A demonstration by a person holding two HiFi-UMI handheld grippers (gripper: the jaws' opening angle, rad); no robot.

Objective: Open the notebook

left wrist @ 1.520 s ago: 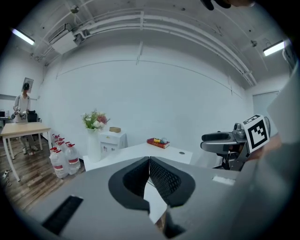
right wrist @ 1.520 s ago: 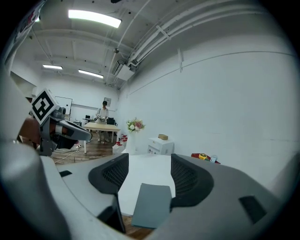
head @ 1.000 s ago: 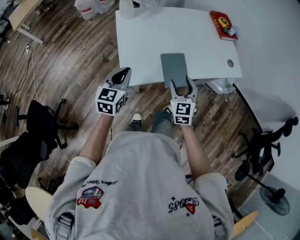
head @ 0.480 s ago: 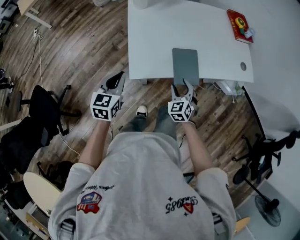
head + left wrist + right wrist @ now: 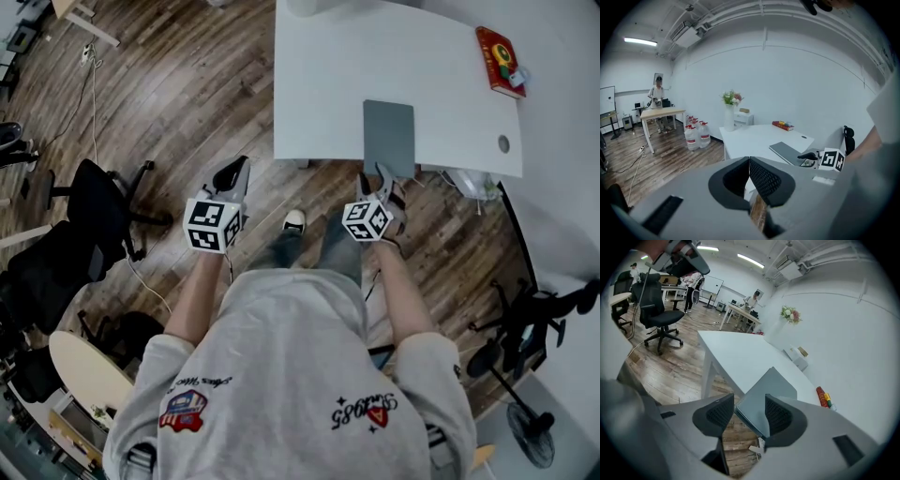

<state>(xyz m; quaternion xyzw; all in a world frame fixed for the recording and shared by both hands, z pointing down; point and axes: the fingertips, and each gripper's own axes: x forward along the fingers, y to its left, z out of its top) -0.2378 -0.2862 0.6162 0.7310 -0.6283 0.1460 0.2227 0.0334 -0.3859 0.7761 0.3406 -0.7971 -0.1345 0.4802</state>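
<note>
Right gripper [image 5: 373, 174] tilts down at the flat grey notebook's [image 5: 388, 136] near edge, which shows untouched between its closing jaws. Left gripper's [image 5: 234, 171] jaws are pressed together.

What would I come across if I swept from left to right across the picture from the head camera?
black office chair → left gripper → white shoe → grey notebook → red book

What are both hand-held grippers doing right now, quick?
Left hand-held gripper: closed, holding nothing.
Right hand-held gripper: open, jaws closing, with the edge of the notebook between them, not gripped yet.
</note>
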